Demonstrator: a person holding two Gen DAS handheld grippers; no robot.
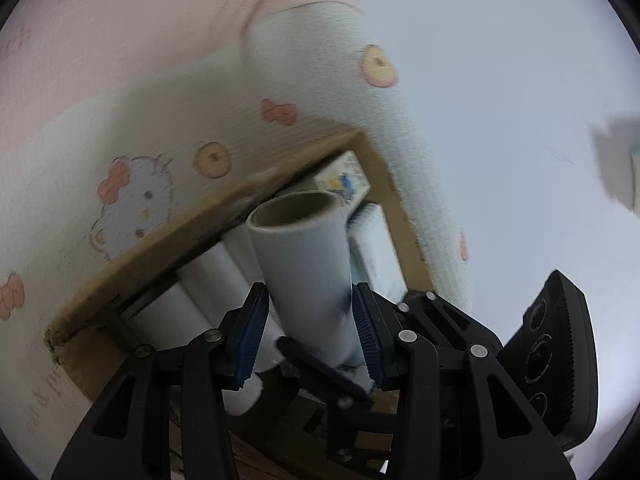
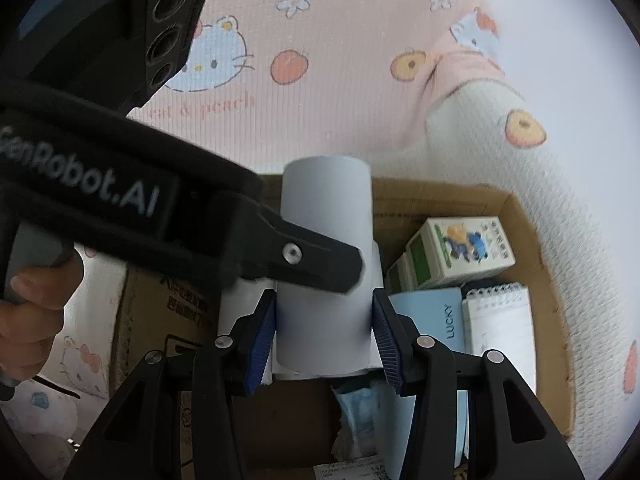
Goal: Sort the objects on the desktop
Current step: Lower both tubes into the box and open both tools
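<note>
Both the left hand-held gripper [image 1: 308,332] and right hand-held gripper [image 2: 324,336] clamped one paper tube [image 1: 304,256] over the cardboard box [image 2: 532,248]; best lowered level beside the other rolls, releasing together.

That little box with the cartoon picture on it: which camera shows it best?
The right wrist view. There the cartoon box sits sharp and unobstructed inside the cardboard box. In the left wrist view it is small, blurred and partly hidden behind the paper roll.
</note>
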